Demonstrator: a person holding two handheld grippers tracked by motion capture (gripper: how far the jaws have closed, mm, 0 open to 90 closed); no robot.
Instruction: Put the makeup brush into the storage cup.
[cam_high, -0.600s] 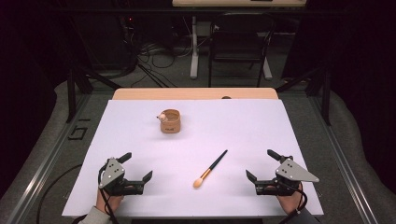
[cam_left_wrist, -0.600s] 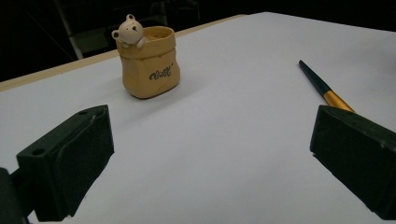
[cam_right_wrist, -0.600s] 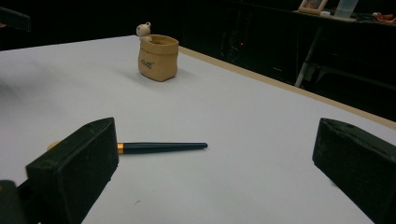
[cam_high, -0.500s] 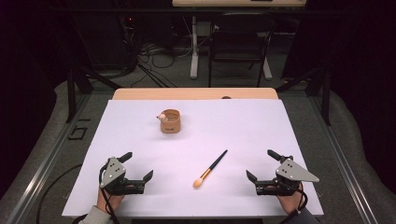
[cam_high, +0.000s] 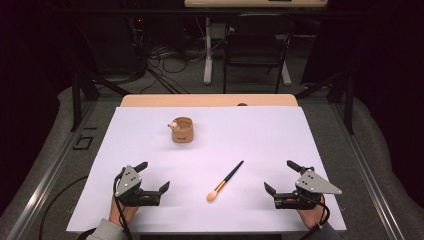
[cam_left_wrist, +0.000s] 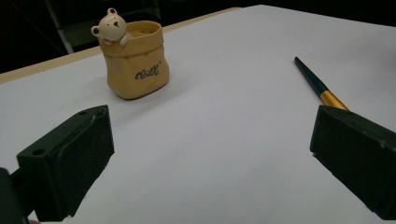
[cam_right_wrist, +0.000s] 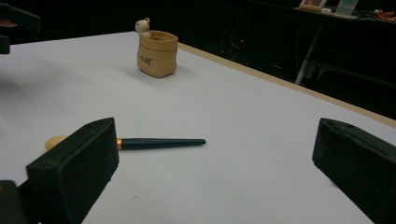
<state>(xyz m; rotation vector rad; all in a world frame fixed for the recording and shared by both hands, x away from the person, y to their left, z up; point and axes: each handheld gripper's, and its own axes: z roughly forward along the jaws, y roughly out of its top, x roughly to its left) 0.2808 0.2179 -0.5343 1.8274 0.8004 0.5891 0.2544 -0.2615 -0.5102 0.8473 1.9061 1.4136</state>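
Claws: left (cam_high: 154, 176) and right (cam_high: 281, 178) both released, empty | brush (cam_high: 225, 180) lies between them, touching neither; pot (cam_high: 182, 130) well ahead of left claw | step: likely pre-grasp; next: bring one claw over brush handle

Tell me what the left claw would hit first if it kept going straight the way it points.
Probably nothing soon: the open left claw aims at bare sheet between the bear pot and the brush. Depth beyond that is unclear.
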